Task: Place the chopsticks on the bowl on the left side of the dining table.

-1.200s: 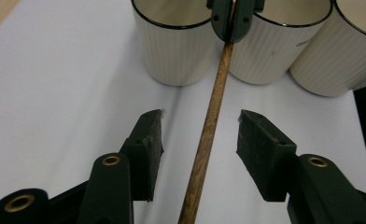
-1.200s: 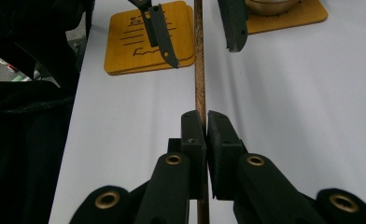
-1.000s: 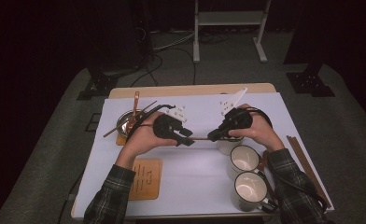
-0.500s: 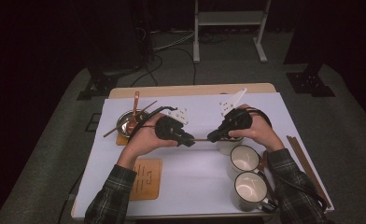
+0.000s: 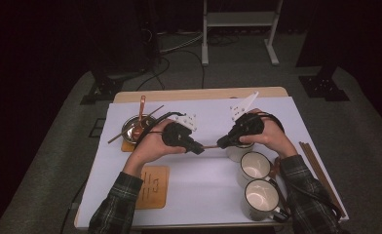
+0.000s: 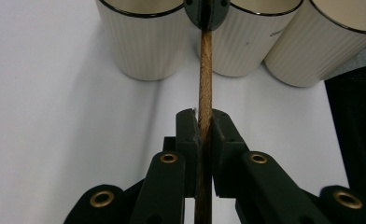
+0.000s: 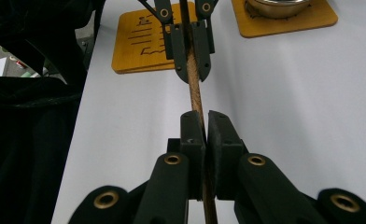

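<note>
Overhead, white-covered table (image 5: 199,190), dark room, grey floor (image 5: 52,146), metal stand (image 5: 240,19)

no legible text, engraved marks on wooden coaster (image 7: 146,35) unreadable

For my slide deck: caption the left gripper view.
Left gripper clamps a wooden chopstick pointing toward three cream mugs.

Left gripper (image 5: 197,148) and right gripper (image 5: 221,143) meet tip to tip — left jaws just closing, right jaws clamped.
</note>
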Action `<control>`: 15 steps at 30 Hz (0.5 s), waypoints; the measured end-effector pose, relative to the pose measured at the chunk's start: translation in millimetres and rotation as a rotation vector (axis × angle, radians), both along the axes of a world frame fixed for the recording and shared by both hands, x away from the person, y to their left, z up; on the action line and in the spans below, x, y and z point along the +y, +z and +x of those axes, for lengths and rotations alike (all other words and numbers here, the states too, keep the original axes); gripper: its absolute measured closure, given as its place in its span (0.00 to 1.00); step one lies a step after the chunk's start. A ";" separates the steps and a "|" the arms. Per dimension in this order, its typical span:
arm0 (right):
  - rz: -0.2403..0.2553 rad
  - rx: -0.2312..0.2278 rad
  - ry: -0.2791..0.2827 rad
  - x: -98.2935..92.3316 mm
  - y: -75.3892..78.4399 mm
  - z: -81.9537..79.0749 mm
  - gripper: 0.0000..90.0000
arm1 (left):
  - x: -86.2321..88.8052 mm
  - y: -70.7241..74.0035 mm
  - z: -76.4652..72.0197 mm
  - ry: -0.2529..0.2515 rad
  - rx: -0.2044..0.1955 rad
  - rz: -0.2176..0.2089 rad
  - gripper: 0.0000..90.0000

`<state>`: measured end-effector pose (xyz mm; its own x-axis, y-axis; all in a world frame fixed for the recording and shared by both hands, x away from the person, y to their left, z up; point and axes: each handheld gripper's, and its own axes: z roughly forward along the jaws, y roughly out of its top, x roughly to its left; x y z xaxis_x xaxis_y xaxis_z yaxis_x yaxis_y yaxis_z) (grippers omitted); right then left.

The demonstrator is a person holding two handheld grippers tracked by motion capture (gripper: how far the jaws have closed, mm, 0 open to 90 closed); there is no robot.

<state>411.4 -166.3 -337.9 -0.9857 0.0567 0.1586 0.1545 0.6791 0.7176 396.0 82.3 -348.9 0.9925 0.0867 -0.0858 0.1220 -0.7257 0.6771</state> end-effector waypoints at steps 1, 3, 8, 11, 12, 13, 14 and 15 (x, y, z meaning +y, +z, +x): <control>0.001 -0.001 0.000 -0.3 -0.1 0.3 0.93 | -0.2 -0.1 0.1 0.002 0.002 0.004 0.93; 0.001 -0.002 -0.003 -0.6 -0.6 0.8 0.93 | -0.4 -0.5 0.5 0.005 0.010 0.005 0.93; 0.010 -0.025 -0.009 -0.1 -1.3 0.9 0.84 | 0.3 -1.3 1.6 0.014 0.019 0.006 0.94; 0.016 -0.038 -0.027 0.0 -1.6 1.3 0.67 | 1.8 -1.0 1.9 0.030 0.018 0.007 0.94; 0.024 -0.041 -0.043 -0.4 -1.5 1.7 0.64 | 2.5 -0.7 2.2 0.035 0.024 0.003 0.94; 0.029 -0.050 -0.049 -0.8 -1.4 2.1 0.59 | 2.8 -0.6 2.4 0.035 0.030 0.004 0.94; 0.034 -0.056 -0.061 -1.1 -1.1 2.1 0.56 | 3.1 -0.5 2.7 0.042 0.031 0.013 0.94; 0.036 -0.057 -0.072 -1.8 -0.8 2.0 0.53 | 3.4 -0.7 3.1 0.050 0.031 0.015 0.94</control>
<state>413.4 -168.1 -338.7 -0.9868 0.1235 0.1052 0.1602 0.6412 0.7504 399.1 85.8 -349.6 0.9838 0.1380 -0.1145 0.1791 -0.7284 0.6613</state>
